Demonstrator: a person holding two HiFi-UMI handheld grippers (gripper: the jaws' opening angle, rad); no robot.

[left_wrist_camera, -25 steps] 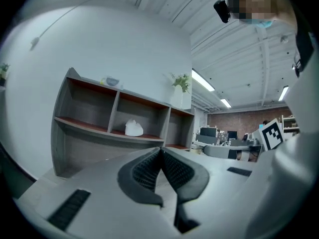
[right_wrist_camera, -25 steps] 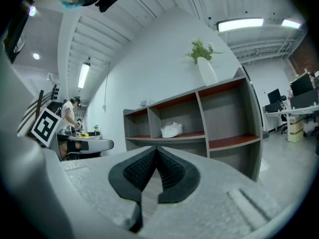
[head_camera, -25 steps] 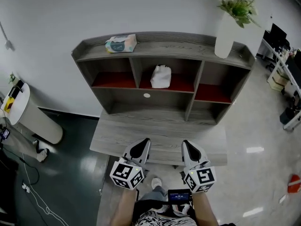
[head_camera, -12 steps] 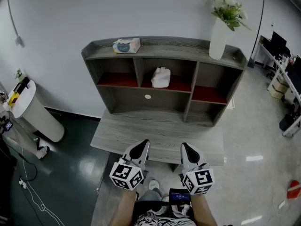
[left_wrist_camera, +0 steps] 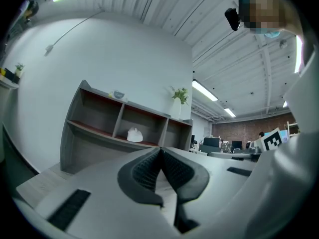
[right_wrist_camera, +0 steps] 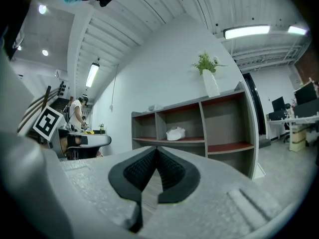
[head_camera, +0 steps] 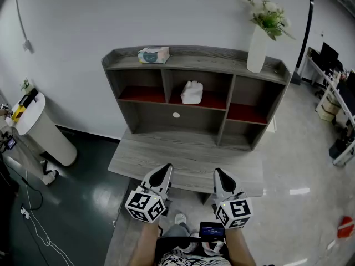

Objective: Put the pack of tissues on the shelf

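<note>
The pack of tissues [head_camera: 153, 55], teal and white, lies on the top board of the grey shelf unit [head_camera: 222, 65], at its left end. It is small in the left gripper view [left_wrist_camera: 118, 94] and the right gripper view [right_wrist_camera: 155, 107]. Both grippers hang side by side at the desk's near edge, far from the pack and pointing level at the shelf. My left gripper [head_camera: 162, 172] is shut with nothing between its pads [left_wrist_camera: 149, 167]. My right gripper [head_camera: 219, 175] is also shut and empty, its pads [right_wrist_camera: 168, 169] meeting at the tip.
A white crumpled thing [head_camera: 192, 92] sits in the middle compartment on a red board. A white vase with a plant [head_camera: 257, 49] stands on the top board at the right. The grey desk [head_camera: 166, 148] carries the shelf. A white round table [head_camera: 33, 129] stands at the left.
The head view has shifted, so the shelf now stands a little further right and lower. The left gripper has edged slightly left. Both grippers stay shut and empty.
</note>
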